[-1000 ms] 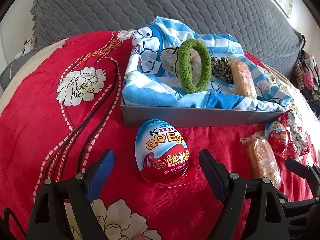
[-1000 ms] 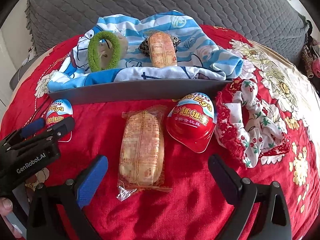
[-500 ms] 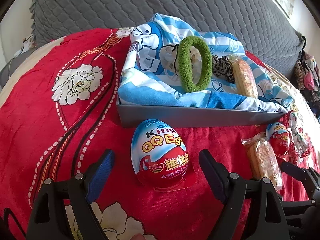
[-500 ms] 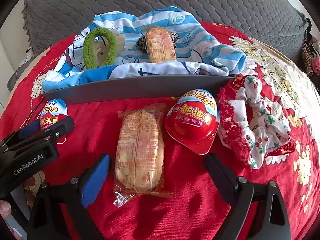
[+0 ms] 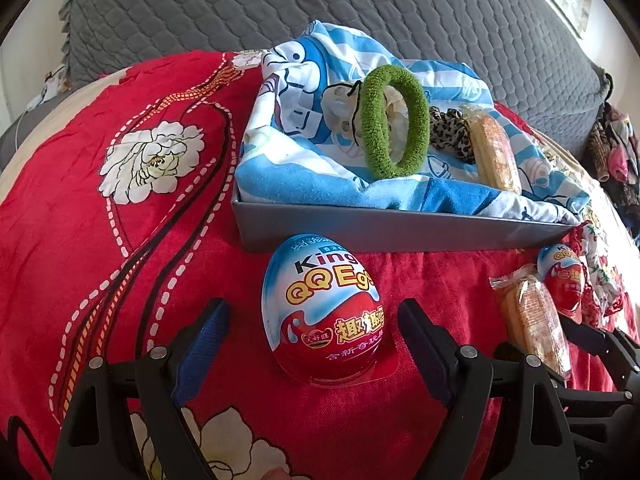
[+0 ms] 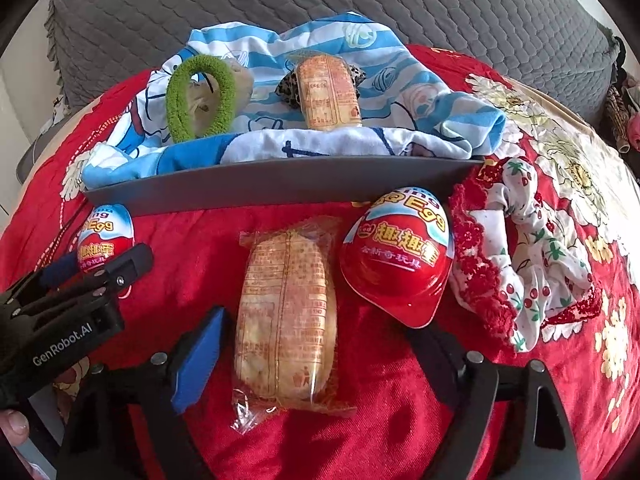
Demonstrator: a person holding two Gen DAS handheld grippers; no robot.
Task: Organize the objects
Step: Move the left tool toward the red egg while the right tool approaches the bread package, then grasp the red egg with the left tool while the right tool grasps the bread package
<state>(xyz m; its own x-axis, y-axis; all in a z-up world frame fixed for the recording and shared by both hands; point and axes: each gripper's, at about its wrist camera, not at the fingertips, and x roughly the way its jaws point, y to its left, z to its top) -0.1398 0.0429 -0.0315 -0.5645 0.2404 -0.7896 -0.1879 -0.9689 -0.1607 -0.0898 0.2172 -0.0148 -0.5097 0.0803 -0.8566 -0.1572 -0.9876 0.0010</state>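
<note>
A blue-and-red toy egg [image 5: 324, 312] stands on the red bedspread between the fingers of my left gripper [image 5: 312, 312], which is open with a gap on both sides. My right gripper [image 6: 316, 326] straddles a wrapped snack packet [image 6: 286, 320]. Its jaws are closing, and the blue pad [image 6: 200, 356] is close to the packet but not pressing on it. A second toy egg [image 6: 400, 256] leans beside the packet and hides the tip of the right finger. Behind them, a grey tray [image 6: 280, 188] lined with a blue striped cloth holds a green hair ring [image 6: 200, 96], a leopard scrunchie [image 5: 450, 136] and another snack packet [image 6: 330, 96].
A cherry-print scrunchie with red lace [image 6: 532, 264] lies right of the second egg. The left gripper [image 6: 100, 268] shows at the left of the right wrist view, around its egg [image 6: 106, 236]. A grey quilted cushion [image 5: 320, 8] stands behind the tray.
The right gripper's fingers have drawn closer together around the snack packet and edged slightly forward. The left gripper and its egg look unchanged.
</note>
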